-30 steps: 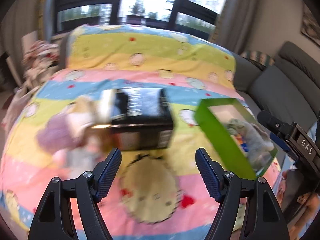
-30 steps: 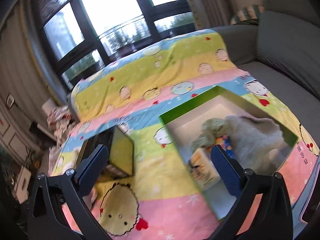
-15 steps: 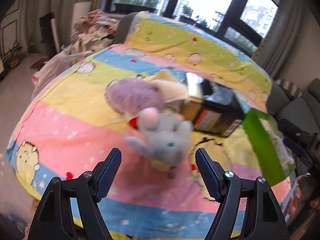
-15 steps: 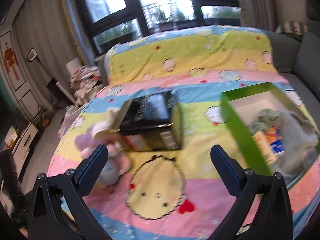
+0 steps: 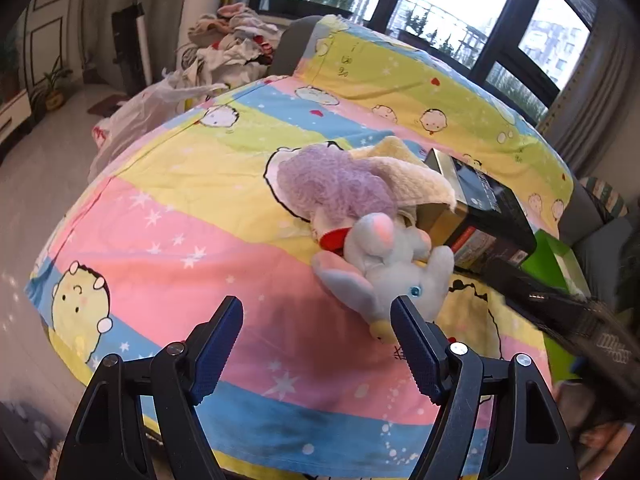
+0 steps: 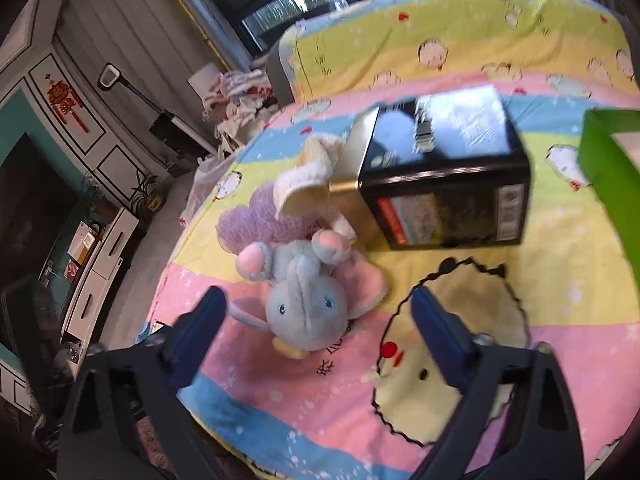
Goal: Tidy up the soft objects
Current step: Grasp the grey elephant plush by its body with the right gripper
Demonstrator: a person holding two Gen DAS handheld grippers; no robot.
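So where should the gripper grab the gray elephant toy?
Probably around the plush elephant's round head, coming down from above with the right gripper, whose open jaws already straddle it. The head is the bulkiest, nearest part and lies clear on the blanket; its feet press against the purple fluffy thing.

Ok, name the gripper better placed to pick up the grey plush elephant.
Probably right: the right gripper is open with the grey plush elephant between its fingers. The left gripper is open too, but the elephant sits off toward its right finger.

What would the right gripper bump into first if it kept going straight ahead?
Probably the grey plush elephant: it lies between the open right gripper fingers, straight ahead. Depth is unclear, so it might reach the striped cartoon bedsheet first.
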